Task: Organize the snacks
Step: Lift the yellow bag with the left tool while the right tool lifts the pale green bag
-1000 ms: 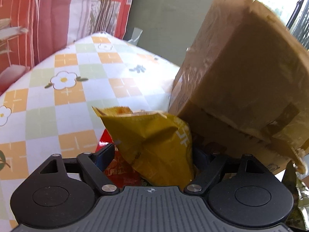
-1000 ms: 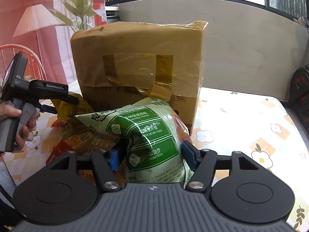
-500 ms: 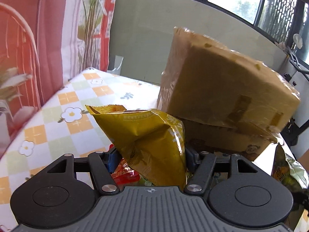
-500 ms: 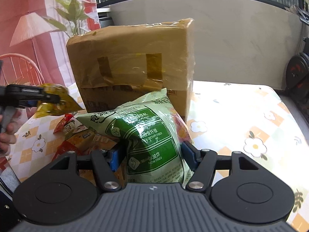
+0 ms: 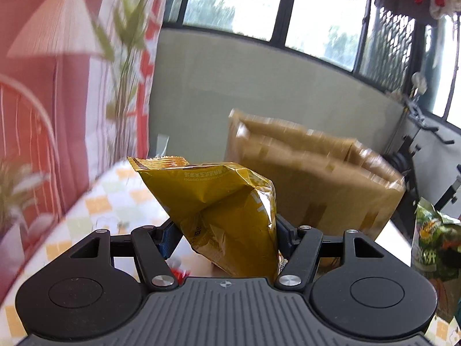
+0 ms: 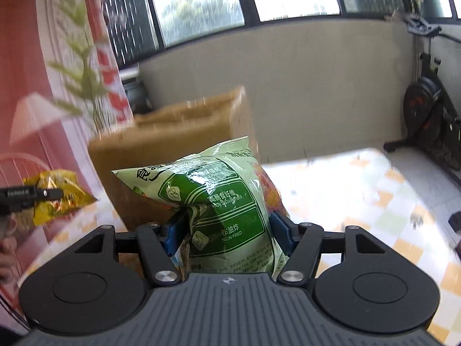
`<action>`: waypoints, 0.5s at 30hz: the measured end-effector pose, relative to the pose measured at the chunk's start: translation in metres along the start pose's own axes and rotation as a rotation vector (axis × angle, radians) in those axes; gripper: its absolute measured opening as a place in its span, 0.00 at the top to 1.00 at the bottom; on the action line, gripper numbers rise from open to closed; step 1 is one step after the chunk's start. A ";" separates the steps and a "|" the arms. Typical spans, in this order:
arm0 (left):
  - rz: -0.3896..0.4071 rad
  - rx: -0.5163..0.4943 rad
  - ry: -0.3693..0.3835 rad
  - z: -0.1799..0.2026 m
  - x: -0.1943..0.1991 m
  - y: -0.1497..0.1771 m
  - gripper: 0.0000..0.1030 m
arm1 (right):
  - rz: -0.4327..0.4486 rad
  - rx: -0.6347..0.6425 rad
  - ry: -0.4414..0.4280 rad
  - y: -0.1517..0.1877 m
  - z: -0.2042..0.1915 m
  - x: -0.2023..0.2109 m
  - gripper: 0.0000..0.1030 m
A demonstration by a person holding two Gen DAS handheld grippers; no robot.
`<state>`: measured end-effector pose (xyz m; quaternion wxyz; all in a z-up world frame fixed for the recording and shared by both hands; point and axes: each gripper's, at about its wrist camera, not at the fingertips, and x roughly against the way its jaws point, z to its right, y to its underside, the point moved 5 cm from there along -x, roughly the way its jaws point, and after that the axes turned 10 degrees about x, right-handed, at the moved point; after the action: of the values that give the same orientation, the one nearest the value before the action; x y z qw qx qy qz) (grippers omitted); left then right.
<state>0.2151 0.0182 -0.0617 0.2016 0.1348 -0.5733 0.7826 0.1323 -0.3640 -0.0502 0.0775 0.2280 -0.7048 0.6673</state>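
Left gripper (image 5: 224, 235) clamps a yellow snack bag (image 5: 222, 210) held up above the checked table (image 5: 121, 199); right gripper (image 6: 227, 230) pinches a green snack bag (image 6: 219, 201). Behind both sits a blurred brown cardboard box (image 5: 314, 178), seemingly taped.

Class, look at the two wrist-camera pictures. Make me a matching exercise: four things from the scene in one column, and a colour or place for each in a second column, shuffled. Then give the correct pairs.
Column 1
1. left gripper
2. right gripper
3. cardboard box
4. tablecloth

Column 2
A. brown, taped, standing on the table
B. shut on the green snack bag
C. orange and white checks with flowers
D. shut on the yellow snack bag

Pairs: 1-D, 2-B, 3-A, 4-C
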 end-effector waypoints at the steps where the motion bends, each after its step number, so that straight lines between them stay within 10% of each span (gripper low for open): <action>1: 0.017 -0.008 0.010 0.003 0.004 -0.005 0.34 | 0.019 -0.006 -0.004 -0.006 0.000 0.002 0.37; 15: 0.175 -0.134 0.118 0.069 -0.006 -0.084 0.34 | 0.244 0.066 -0.103 -0.124 -0.011 -0.020 0.37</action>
<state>0.2587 -0.0259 0.0277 0.1745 0.0242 -0.6210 0.7637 0.2002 -0.3492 0.0548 -0.0482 0.1769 -0.7081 0.6819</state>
